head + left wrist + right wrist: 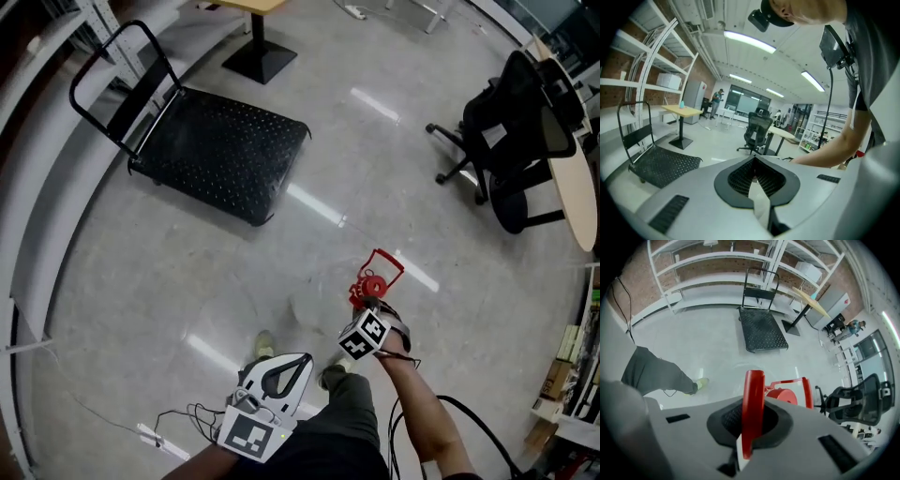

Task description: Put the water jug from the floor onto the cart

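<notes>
Red plastic handle (753,399) of the water jug (368,284) sits pinched between the closed fingers of the right gripper (370,309), near right, well apart from the black cart (220,155) far left, while the left gripper (756,180) has its fingers closed on nothing.

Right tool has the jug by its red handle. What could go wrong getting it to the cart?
The right tool clamps only the thin red handle, so the jug could swing or slip free. The left tool is shut on nothing, so nothing steadies the load. The cart stands well away.
</notes>
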`<state>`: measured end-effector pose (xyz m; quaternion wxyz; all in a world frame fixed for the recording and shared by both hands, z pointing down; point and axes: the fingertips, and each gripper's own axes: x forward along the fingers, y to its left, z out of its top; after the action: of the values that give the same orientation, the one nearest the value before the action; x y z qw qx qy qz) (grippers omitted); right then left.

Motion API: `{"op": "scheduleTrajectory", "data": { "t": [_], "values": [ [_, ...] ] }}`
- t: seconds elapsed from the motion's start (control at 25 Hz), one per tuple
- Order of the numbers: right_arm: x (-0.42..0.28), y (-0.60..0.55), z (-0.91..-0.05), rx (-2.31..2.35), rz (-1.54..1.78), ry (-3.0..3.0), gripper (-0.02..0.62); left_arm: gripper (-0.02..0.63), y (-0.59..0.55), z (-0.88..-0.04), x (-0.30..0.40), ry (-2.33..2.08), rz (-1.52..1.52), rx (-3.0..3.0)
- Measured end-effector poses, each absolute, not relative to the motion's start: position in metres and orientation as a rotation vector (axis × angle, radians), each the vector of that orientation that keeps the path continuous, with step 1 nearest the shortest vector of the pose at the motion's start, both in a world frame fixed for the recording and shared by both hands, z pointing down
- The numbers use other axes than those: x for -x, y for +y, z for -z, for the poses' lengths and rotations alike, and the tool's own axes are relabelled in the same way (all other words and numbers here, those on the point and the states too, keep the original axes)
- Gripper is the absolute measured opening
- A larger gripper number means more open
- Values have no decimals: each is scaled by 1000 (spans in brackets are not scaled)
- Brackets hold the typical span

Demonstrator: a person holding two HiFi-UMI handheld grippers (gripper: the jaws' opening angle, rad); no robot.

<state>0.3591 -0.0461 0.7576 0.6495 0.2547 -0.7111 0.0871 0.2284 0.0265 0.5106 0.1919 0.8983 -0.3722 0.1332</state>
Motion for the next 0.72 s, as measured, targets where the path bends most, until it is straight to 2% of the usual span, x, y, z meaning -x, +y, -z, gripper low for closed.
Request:
{"op": "scheduleTrajectory", "data": {
  "t": [0.32, 0.72],
  "values": [
    [-253, -71, -586, -655, -17, -1665, 0, 5, 6, -380, -130, -1156, -267, -2649],
    [-150, -139, -477, -712, 141, -1738, 0, 5, -27, -302, -51, -1320, -166, -2756]
  ]
}}
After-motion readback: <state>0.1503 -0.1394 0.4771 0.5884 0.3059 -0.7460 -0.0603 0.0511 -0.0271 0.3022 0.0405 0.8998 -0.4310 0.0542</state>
